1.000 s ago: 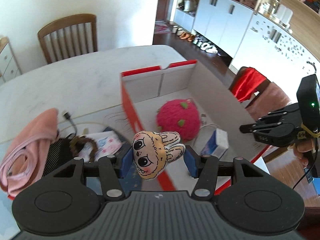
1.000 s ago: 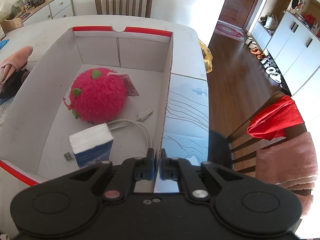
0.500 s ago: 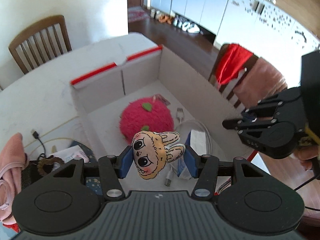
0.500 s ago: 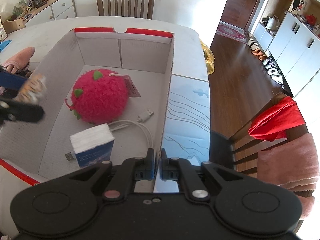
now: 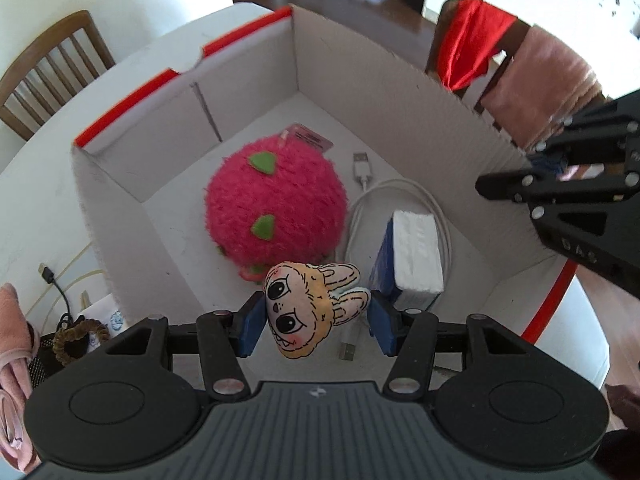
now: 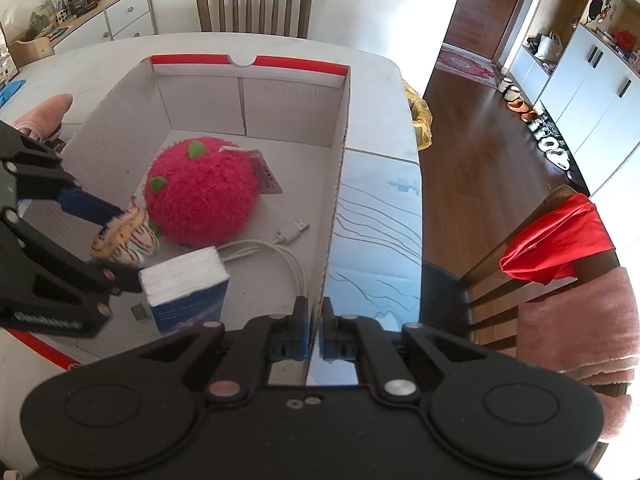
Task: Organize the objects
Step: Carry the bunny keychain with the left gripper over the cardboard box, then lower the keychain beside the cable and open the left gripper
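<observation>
With the left gripper [image 5: 316, 322] clamped on the rabbit toy [image 5: 314, 308] at lower centre, above the box [image 5: 384, 76], and the right gripper [image 6: 315, 330] pinching the box's wall, the toy could catch a pad on release and miss the free floor beside the red plush [image 5: 276, 204].

The left gripper [image 5: 316, 316] clamps a small plush face [image 5: 312, 312] between its blue pads, fingers pointing down and forward. The right gripper [image 6: 316, 330] has its fingers pinched nearly together on a thin cardboard wall [image 6: 334, 216], held level.
</observation>
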A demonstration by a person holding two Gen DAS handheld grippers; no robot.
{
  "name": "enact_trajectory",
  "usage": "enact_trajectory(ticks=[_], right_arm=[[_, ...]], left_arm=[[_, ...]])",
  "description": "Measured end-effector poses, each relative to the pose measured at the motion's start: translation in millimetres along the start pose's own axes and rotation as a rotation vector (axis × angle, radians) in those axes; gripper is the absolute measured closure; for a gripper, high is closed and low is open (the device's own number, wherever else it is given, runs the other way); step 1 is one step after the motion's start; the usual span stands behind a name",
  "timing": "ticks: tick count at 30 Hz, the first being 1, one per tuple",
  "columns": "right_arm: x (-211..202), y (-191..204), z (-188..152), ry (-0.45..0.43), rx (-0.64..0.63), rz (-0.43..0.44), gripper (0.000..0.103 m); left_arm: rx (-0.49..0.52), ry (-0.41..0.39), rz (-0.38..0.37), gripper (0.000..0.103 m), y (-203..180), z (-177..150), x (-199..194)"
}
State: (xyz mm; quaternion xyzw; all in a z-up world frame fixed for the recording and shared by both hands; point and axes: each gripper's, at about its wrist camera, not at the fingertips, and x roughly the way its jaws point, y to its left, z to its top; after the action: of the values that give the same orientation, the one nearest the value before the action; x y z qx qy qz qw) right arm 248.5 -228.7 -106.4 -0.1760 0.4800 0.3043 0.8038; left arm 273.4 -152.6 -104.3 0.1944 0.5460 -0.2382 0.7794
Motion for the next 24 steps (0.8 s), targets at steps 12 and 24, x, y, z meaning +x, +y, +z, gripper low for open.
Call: enact_trajectory(ticks=[12,24], right_arm=[[0.8,0.4,0.4,0.0,-0.008,0.006,0.099],[1.8,1.3,0.6,0.0,-0.016,0.009,0.098]], left_arm=[[0.049,0.082,0.005,0.048,-8.5,2.3,22.3],[0.005,0.062,-0.033,0.039,-4.6,0.1,20.1]])
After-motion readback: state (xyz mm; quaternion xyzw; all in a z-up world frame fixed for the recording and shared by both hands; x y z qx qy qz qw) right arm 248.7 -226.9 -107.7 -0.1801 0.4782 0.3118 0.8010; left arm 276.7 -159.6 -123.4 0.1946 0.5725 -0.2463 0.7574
